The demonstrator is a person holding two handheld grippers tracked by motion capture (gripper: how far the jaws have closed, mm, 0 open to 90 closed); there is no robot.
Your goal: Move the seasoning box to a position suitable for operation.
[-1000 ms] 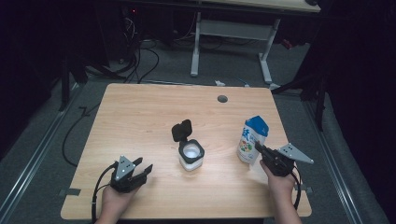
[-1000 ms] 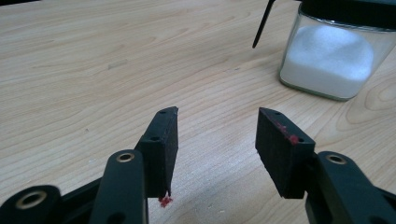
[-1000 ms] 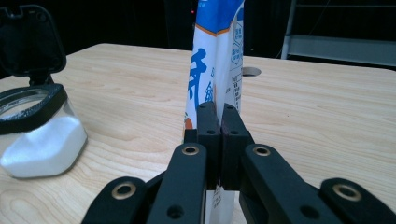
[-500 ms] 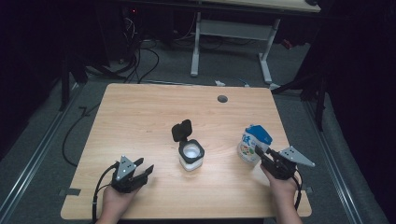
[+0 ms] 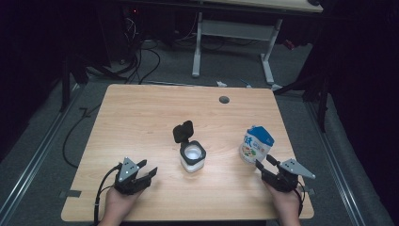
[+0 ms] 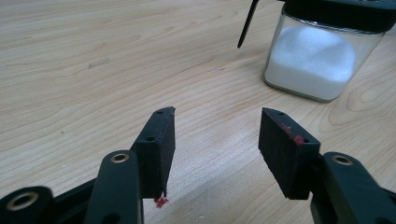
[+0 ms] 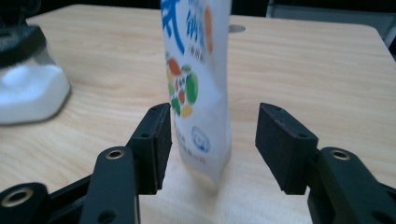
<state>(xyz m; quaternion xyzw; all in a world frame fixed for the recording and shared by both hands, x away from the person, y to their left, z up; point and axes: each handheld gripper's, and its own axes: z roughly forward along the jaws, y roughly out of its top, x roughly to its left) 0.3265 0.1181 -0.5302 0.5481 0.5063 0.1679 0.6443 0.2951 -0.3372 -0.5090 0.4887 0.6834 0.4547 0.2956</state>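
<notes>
A white pouch (image 5: pixel 255 145) with blue top and coloured print stands upright at the table's right; in the right gripper view the pouch (image 7: pixel 198 84) rises just beyond the jaws. My right gripper (image 5: pixel 265 165) is open, just short of the pouch, with nothing between its jaws (image 7: pixel 212 144). A square glass jar (image 5: pixel 192 156) of white powder stands mid-table, its black lid (image 5: pixel 183 131) flipped up. In the left gripper view the jar (image 6: pixel 317 56) sits ahead to the right. My left gripper (image 5: pixel 149 171) rests open near the front left, empty (image 6: pixel 215 149).
The wooden table (image 5: pixel 141 122) has a round cable hole (image 5: pixel 224 100) at its back edge. Beyond it stand a white desk frame (image 5: pixel 230 33) and floor cables (image 5: pixel 141 56). A black cable (image 5: pixel 101 193) trails from the left gripper.
My right gripper has let go of the pouch and drawn back toward the front edge; the pouch now stands free. The left gripper has stayed in place.
</notes>
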